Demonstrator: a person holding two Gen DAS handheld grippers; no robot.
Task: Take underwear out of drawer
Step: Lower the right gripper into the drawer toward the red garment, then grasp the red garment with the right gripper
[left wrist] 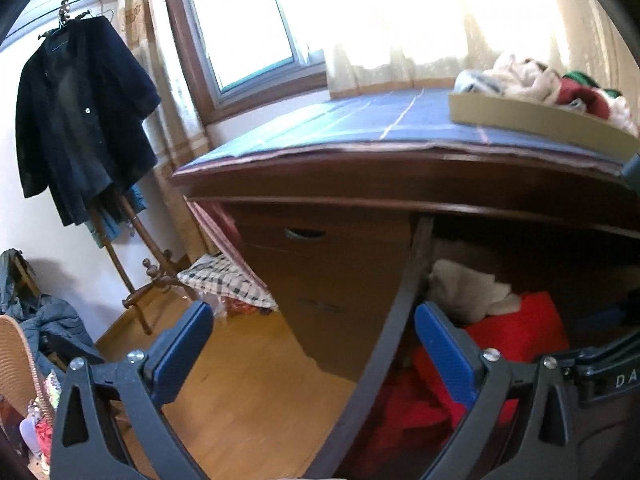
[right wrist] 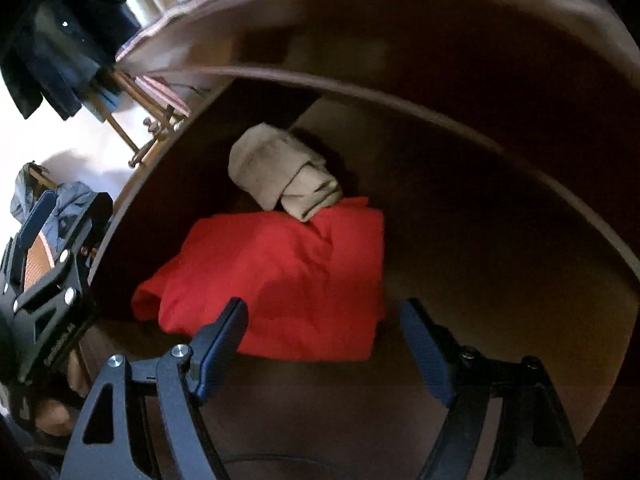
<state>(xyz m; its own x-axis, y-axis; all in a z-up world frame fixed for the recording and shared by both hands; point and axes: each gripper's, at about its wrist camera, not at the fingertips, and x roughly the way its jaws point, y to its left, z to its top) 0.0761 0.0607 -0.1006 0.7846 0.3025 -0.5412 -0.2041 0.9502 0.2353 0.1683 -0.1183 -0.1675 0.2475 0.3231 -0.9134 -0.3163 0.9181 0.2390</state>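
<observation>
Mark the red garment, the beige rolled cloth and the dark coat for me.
red garment point(right wrist: 288, 276), right wrist view, middle of the folded top.
beige rolled cloth point(right wrist: 280, 172), right wrist view, centre of the roll.
dark coat point(left wrist: 80, 120), left wrist view, chest area.

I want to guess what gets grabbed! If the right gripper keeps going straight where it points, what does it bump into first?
Probably the red folded garment in the open drawer; the right gripper aims at its near edge, though depth is uncertain.
</observation>
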